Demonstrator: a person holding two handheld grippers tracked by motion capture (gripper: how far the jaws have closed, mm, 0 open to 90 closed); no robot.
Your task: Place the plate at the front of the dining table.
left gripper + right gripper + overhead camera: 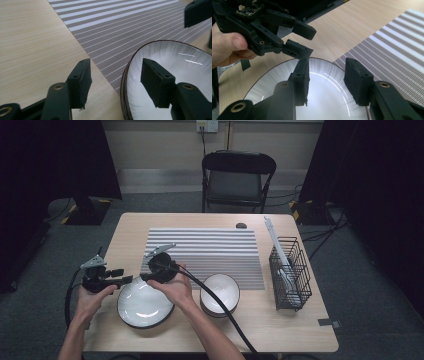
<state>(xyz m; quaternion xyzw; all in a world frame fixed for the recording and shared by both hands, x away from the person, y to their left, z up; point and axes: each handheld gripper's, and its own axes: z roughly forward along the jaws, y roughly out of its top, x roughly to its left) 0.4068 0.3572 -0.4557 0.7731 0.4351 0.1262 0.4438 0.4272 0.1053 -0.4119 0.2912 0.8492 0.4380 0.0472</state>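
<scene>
Wooden table (300, 325), both tools straddling plate (145, 306) rim

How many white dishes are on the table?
2 for sure: a wide plate at the near left between the grippers, and a bowl just right of it. Each may be a stack hiding more underneath.
</scene>
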